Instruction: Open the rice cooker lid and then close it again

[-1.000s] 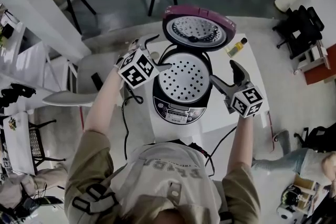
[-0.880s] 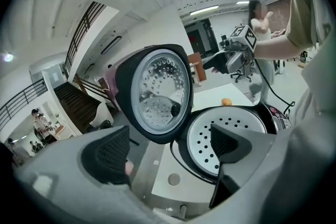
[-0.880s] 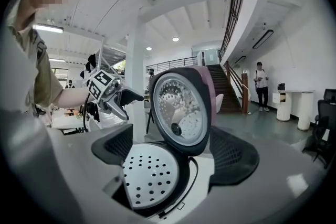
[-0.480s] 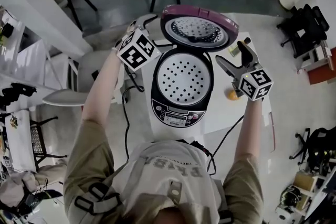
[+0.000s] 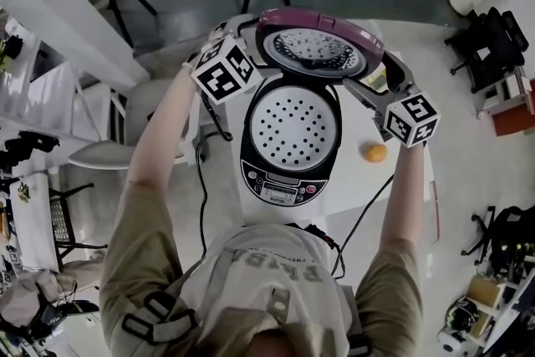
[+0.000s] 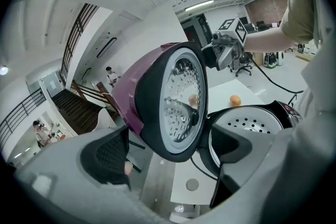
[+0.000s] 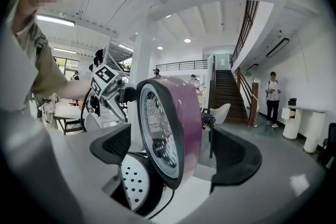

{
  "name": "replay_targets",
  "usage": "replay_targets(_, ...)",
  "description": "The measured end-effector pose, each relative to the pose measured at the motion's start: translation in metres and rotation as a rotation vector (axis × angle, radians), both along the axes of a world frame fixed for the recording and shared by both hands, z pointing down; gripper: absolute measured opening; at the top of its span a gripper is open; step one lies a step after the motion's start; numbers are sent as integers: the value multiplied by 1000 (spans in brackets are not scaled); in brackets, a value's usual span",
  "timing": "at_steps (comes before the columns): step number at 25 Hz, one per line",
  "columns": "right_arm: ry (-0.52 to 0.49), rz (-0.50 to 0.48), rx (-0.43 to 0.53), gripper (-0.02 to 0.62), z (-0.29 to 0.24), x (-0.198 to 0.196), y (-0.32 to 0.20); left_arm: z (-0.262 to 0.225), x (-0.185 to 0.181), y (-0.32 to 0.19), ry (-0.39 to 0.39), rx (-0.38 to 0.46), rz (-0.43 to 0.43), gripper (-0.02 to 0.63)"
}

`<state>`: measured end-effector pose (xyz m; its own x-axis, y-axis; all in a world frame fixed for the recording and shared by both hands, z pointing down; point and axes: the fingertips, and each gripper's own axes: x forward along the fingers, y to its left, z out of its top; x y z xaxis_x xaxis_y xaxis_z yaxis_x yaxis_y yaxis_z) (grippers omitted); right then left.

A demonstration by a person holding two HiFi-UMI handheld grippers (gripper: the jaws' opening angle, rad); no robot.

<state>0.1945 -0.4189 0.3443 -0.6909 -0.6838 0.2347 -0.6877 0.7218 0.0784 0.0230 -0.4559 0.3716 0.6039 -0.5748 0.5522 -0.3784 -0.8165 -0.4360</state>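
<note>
The cooker (image 5: 291, 138) sits in the middle of the white bench (image 5: 359, 180). Its purple lid (image 5: 316, 42) is up and stands on edge at the far side. Inside the pot we see a white tray with holes (image 5: 294, 128). So the opening part looks done, and we think closing comes now.

Our left gripper (image 6: 170, 152) is up at the left side of the lid. Its jaws are wide apart. The lid's edge stands between them, but the pads do not press on it. Our right gripper (image 7: 176, 157) is up at the right side of the lid. It is wide too, with the lid's edge between its jaws, and it holds nothing.

To close the lid well, we should touch it on both sides at the same height. That way it should come down flat and not twist. We do not need to squeeze hard. A soft push on the purple back, toward us and down, should do it. We should keep the jaws off the shiny inner plate, so it does not get scratched. Near the end we should slow down, then press on the near edge until it shuts tight.

An orange ball (image 5: 375, 152) lies on the bench to the right of the cooker. We should not bump it on the way down.
</note>
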Motion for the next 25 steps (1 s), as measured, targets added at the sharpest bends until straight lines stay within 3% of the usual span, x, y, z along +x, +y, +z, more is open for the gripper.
replay_targets(25,95,-87,30,480,-3,-23,32,6,-6,28,-106,22,29,512)
